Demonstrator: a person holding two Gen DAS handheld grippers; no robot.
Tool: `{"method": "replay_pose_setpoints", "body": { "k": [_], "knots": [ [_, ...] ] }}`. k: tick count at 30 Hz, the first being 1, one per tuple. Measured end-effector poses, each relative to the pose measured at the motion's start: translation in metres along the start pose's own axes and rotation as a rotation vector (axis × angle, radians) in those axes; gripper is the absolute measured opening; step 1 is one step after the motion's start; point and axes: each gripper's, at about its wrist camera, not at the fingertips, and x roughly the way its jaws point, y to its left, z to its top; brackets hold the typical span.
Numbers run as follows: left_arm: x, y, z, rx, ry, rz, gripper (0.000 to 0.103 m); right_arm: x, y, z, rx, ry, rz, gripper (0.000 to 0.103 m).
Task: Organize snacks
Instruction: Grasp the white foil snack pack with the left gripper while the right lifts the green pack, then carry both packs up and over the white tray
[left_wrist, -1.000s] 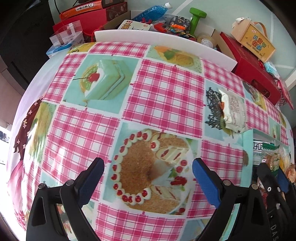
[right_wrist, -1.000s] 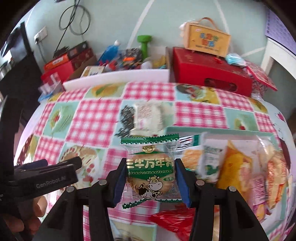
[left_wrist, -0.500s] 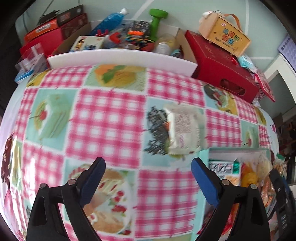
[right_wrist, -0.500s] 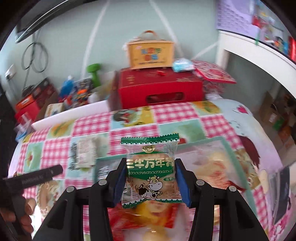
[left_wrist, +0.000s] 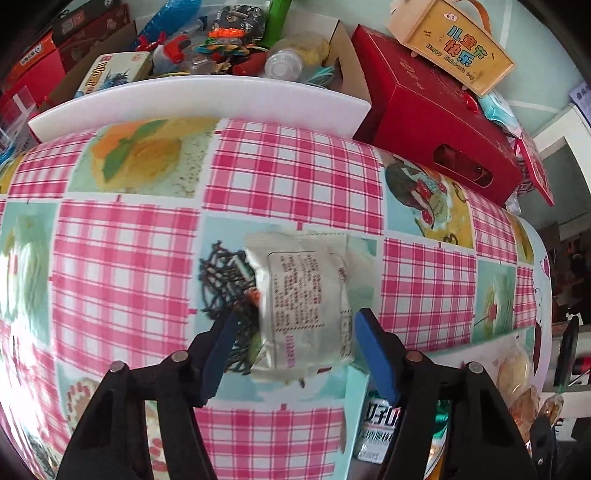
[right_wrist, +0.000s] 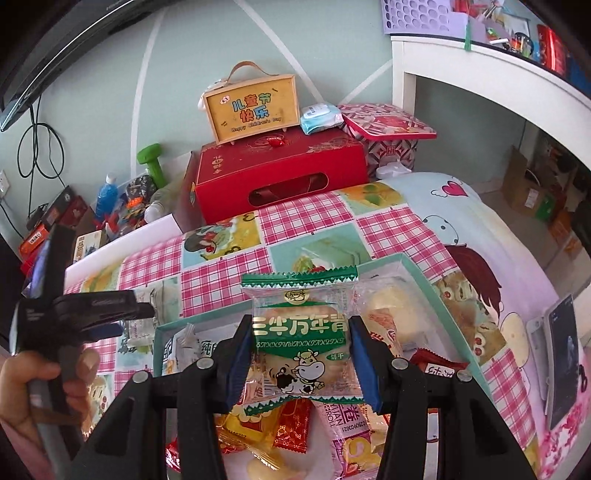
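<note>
A: Where is the cow packet (right_wrist: 301, 338)?
B: Clamped upright between the blue pads of the right gripper (right_wrist: 298, 360), which holds it above the snack tray (right_wrist: 424, 284). The jaws press on both its side edges.

A: And the tray?
B: It sits on the checked cloth (left_wrist: 295, 173) of the worktop, teal-rimmed, already full of wrapped snacks; a red wrapper (right_wrist: 437, 365) lies near its right side.

A: The other packet?
B: A white packet (left_wrist: 306, 299) lies flat on the cloth, printed back up, just beside the tray's far left corner. The left gripper (left_wrist: 291, 349) points steeply down at it, with its jaws closing and the packet between them. The right pad looks close to the packet's edge, but I cannot tell whether either pad touches yet.

A: Who holds that gripper?
B: A hand (right_wrist: 40, 387), seen in the right wrist view at the lower left.

A: Beyond the cloth?
B: A red box (right_wrist: 280, 181) with a yellow gift case (right_wrist: 251, 109) on top, and a green dumbbell (right_wrist: 155, 162) to their left.
</note>
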Motion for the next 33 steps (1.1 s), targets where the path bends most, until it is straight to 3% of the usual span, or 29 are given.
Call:
{"method": "replay_pose_setpoints", "body": {
  "k": [4, 15, 26, 33],
  "knots": [
    [0.009, -0.009, 0.007, 0.004, -0.008, 0.016, 0.055, 0.0, -0.001, 0.0, 0.004, 0.004, 0.009, 0.053],
    [-0.002, -0.005, -0.011, -0.005, -0.05, 0.044, 0.053, 0.0, -0.003, 0.0, 0.014, 0.009, 0.023, 0.053],
    [-0.058, -0.003, -0.061, -0.051, -0.164, -0.049, 0.053, -0.009, -0.008, -0.009, 0.035, 0.055, 0.019, 0.053],
    [-0.093, -0.004, -0.093, -0.025, -0.206, -0.08, 0.054, -0.015, -0.019, -0.021, 0.054, 0.087, 0.0, 0.053]
  ]
}}
